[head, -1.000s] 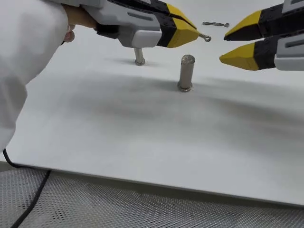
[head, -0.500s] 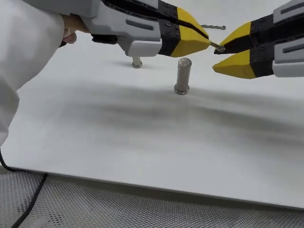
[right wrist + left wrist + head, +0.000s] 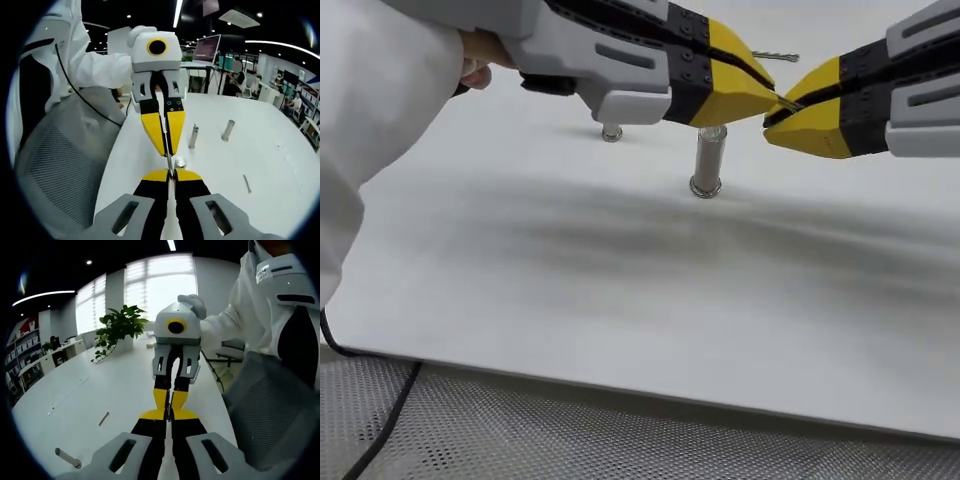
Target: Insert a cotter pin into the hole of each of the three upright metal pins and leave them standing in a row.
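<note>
A thin cotter pin (image 3: 785, 101) hangs in the air between my two grippers. My left gripper (image 3: 765, 97) reaches in from the upper left and is shut on one end. My right gripper (image 3: 772, 115) comes from the right and is shut on the other end. In the right gripper view the cotter pin (image 3: 169, 161) runs straight from my right gripper (image 3: 171, 176) to the left gripper (image 3: 165, 152). An upright metal pin (image 3: 708, 160) stands just below the jaw tips. A second metal pin (image 3: 611, 132) stands further back, mostly hidden by the left gripper. Two metal pins (image 3: 193, 136) (image 3: 228, 130) stand beyond.
A spare cotter pin (image 3: 775, 56) lies on the white table (image 3: 620, 290) behind the grippers, and one cotter pin (image 3: 246, 183) lies to the right in the right gripper view. A black cable (image 3: 380, 430) hangs off the front left edge over grey mesh.
My right gripper was open and apart from the left; it has moved in and shut on the free end of the cotter pin. The left gripper has shifted slightly right.
</note>
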